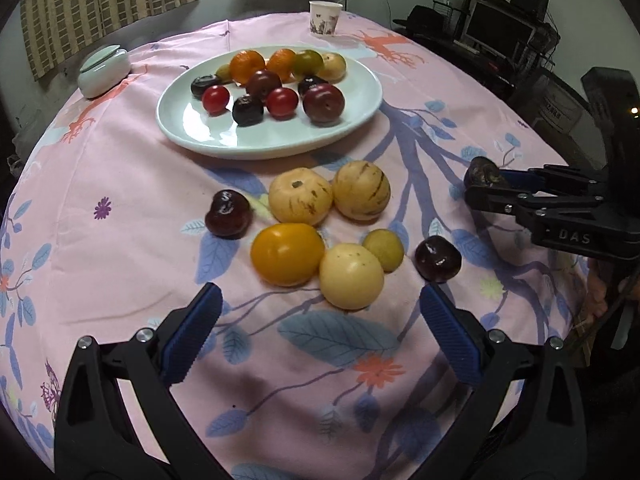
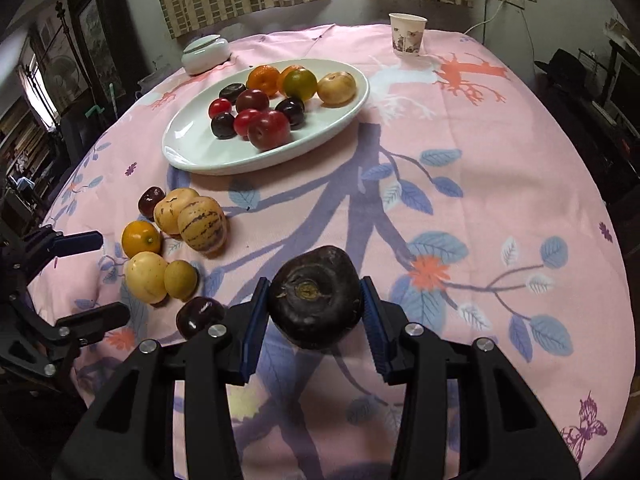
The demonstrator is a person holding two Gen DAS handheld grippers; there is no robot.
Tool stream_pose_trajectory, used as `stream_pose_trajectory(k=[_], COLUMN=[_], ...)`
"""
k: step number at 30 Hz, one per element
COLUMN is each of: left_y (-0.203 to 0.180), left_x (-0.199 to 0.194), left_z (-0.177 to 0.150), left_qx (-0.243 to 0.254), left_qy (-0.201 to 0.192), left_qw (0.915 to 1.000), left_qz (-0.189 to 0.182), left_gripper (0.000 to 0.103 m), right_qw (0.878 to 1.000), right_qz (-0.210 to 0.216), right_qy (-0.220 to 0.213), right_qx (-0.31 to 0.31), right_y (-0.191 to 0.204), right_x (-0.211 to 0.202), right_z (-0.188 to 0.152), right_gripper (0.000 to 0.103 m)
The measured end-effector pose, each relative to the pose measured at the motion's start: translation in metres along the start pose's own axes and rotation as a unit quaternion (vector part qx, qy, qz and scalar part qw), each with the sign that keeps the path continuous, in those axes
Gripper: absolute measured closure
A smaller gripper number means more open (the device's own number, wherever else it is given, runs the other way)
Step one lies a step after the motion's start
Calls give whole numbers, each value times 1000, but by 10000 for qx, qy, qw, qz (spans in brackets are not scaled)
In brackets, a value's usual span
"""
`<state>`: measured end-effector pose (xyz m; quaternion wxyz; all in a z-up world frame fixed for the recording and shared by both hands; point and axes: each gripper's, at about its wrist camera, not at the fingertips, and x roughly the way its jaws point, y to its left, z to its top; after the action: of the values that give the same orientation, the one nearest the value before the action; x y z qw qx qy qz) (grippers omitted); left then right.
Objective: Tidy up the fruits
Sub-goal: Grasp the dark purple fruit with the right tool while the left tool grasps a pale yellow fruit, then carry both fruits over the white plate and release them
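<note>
A white oval plate (image 1: 200, 128) (image 2: 188, 148) holds several plums, small tomatoes and oranges. Loose fruit lies on the cloth in front of it: two striped yellow melons (image 1: 301, 196) (image 2: 202, 227), an orange tomato (image 1: 287, 253), a pale yellow fruit (image 1: 351, 276), a small yellow one (image 1: 384, 249), two dark plums (image 1: 228, 214) (image 1: 437, 258). My left gripper (image 1: 320, 332) is open and empty, just short of this pile. My right gripper (image 2: 316, 320) is shut on a dark brown water chestnut (image 2: 315, 296), held above the cloth; it shows at the right in the left wrist view (image 1: 482, 178).
A paper cup (image 1: 325, 18) (image 2: 407, 34) stands at the far table edge. A pale lidded ceramic jar (image 1: 105, 72) (image 2: 205, 54) sits at the far left. Pink flowered cloth covers the round table. Dark furniture and a monitor stand beyond the right edge.
</note>
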<state>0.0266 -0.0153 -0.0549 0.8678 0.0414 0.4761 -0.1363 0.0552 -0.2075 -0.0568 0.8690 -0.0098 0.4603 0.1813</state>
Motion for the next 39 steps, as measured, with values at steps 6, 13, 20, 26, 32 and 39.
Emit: stream_pose_trajectory(k=[6, 13, 20, 26, 32, 39], left_y=[-4, -8, -13, 2, 17, 42], left_x=[21, 29, 13, -7, -16, -27], left_z=[0, 7, 3, 0, -2, 14], left_qx=[-311, -341, -121, -261, -382, -427], left_qy=[323, 168, 7, -246, -346, -450], left_qw=[9987, 9990, 9988, 9981, 9973, 9968], left_qz=[-258, -216, -475, -492, -520, -500], left_gripper=[47, 43, 66, 65, 65, 65], right_qw=[9996, 9990, 9987, 9986, 9988, 9982], right_qz=[164, 296, 435, 479, 452, 563], right_qy=[-158, -205, -131, -223, -165, -96], right_qx=[171, 258, 215, 39, -84, -205], right_y=[-9, -13, 1, 21, 35, 48], right_x=[-17, -18, -19, -23, -19, -12], right_z=[-9, -11, -8, 3, 11, 29], right_gripper=[58, 58, 58, 58, 58, 58])
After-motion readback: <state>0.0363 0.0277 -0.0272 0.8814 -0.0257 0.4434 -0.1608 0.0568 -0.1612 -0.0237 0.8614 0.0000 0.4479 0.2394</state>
